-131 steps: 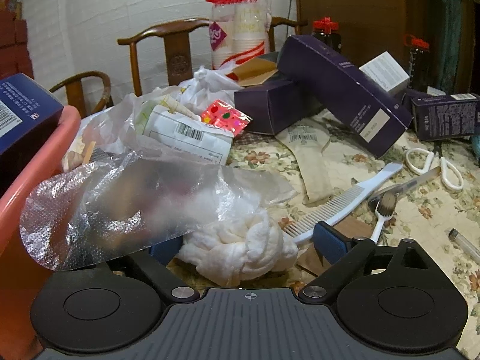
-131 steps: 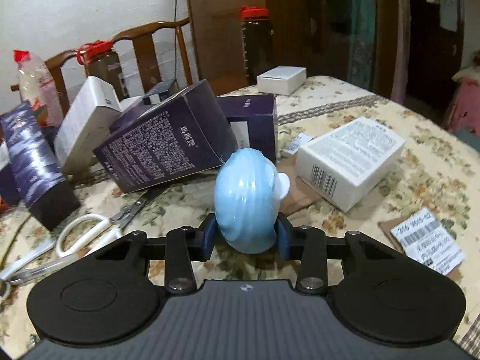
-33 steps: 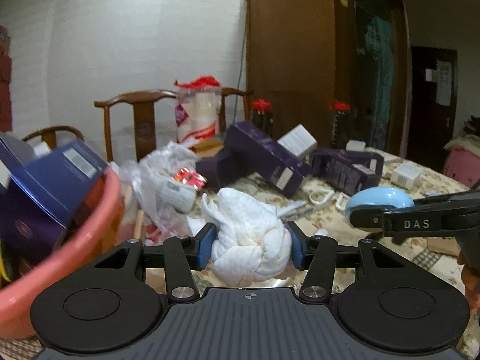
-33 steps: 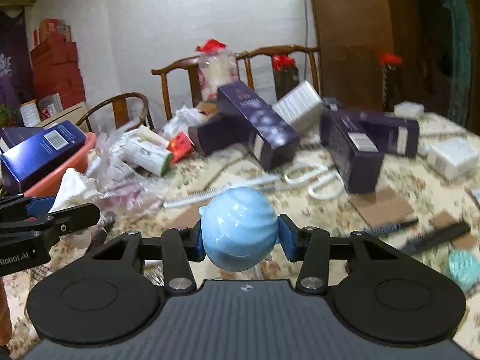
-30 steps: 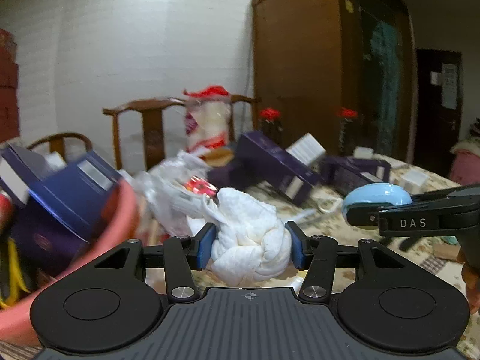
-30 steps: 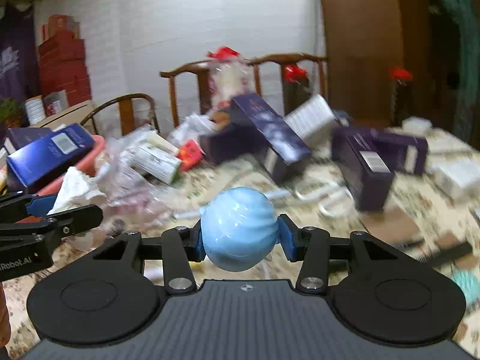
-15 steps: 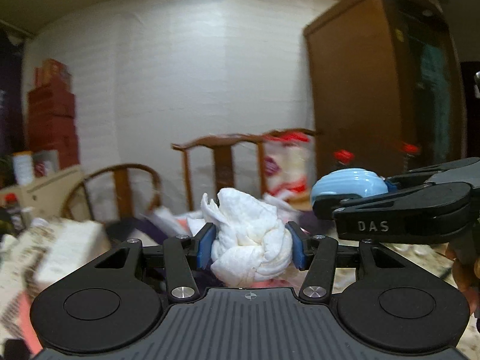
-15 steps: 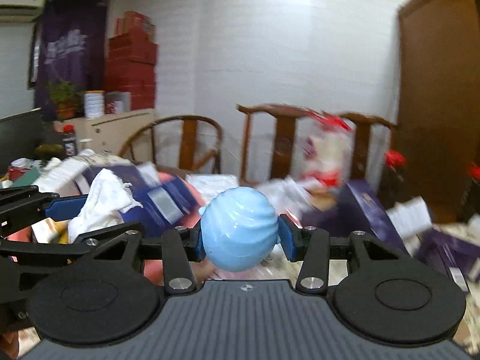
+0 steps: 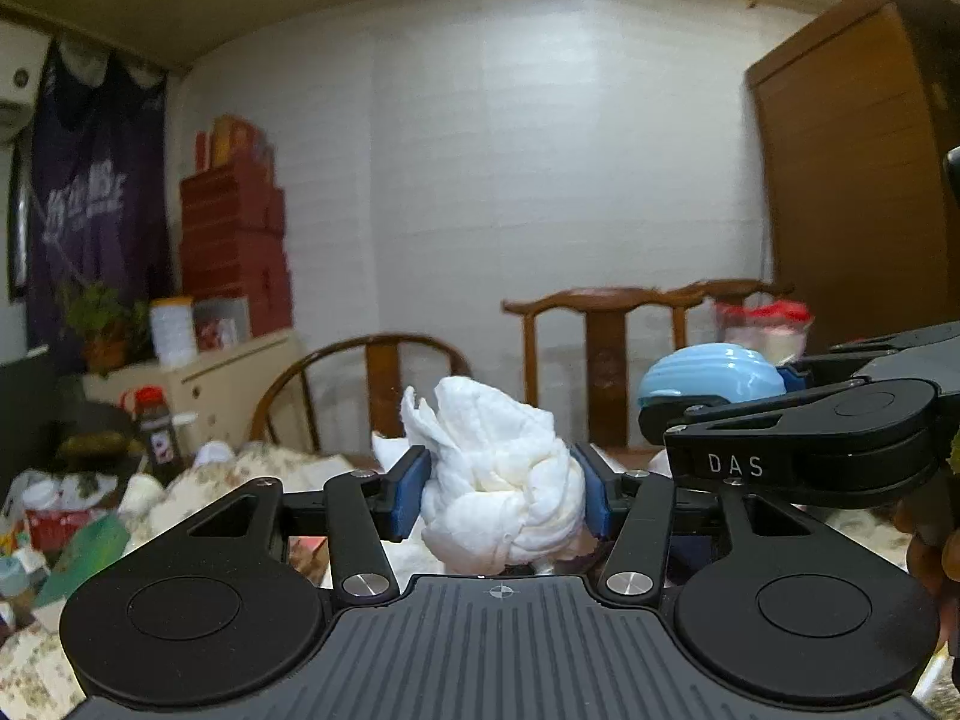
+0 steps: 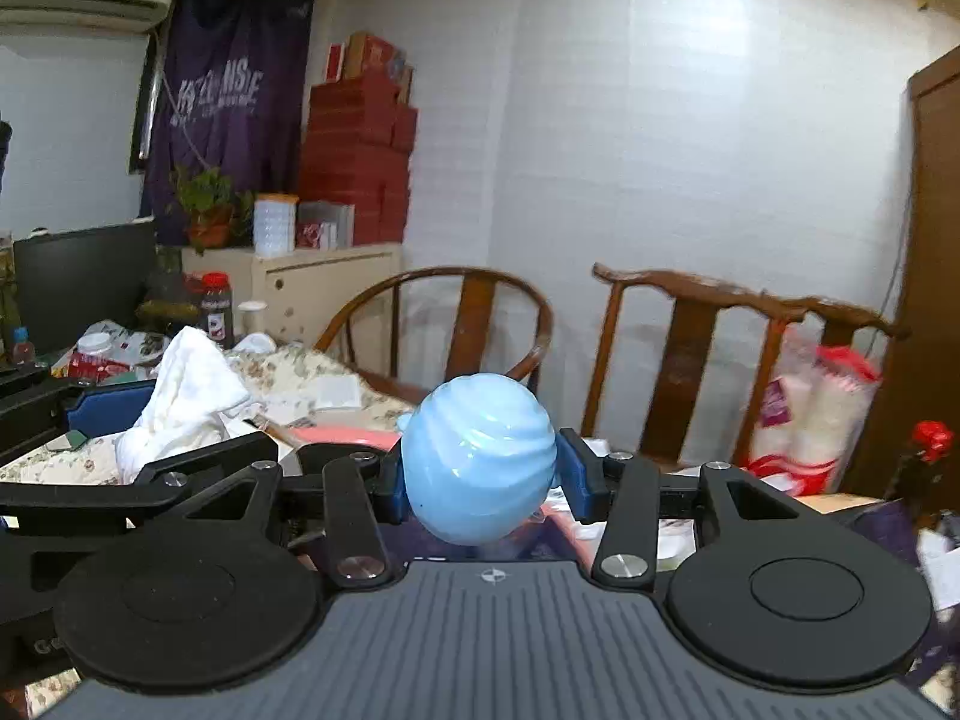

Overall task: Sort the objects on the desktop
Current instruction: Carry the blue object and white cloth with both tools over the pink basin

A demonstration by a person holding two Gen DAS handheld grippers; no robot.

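- The left gripper [image 9: 503, 495] is closed on a crumpled white tissue wad [image 9: 501, 480], the wad squeezed between its blue pads [image 9: 409, 492] and raised clear of the table.
- The right gripper [image 10: 480, 471] is clamped on a pale-blue ribbed ball-shaped object [image 10: 477, 456], also carried in the air; what the object is cannot be told.
- From the left wrist view, the right gripper sits just to the right and slightly ahead, its black side plate marked "DAS" [image 9: 735, 465], with the blue object showing above it.
- From the right wrist view, the tissue wad appears at the left, just beside the right gripper's black linkage.
- A sliver of pink basin rim [image 10: 342, 437] shows low behind the right gripper, on the floral-cloth table [image 10: 288, 369].
- Two wooden chairs [image 10: 690, 348] stand at the table's far edge before a white brick wall.
- A plastic-wrapped pack with red trim [image 10: 810, 414] stands near the right-hand chair.
- A purple banner [image 10: 222, 96] hangs at the upper left; its lettering is too blurred to read.
- Stacked red boxes [image 10: 360, 162] top a cream cabinet [image 10: 324, 288] below it.
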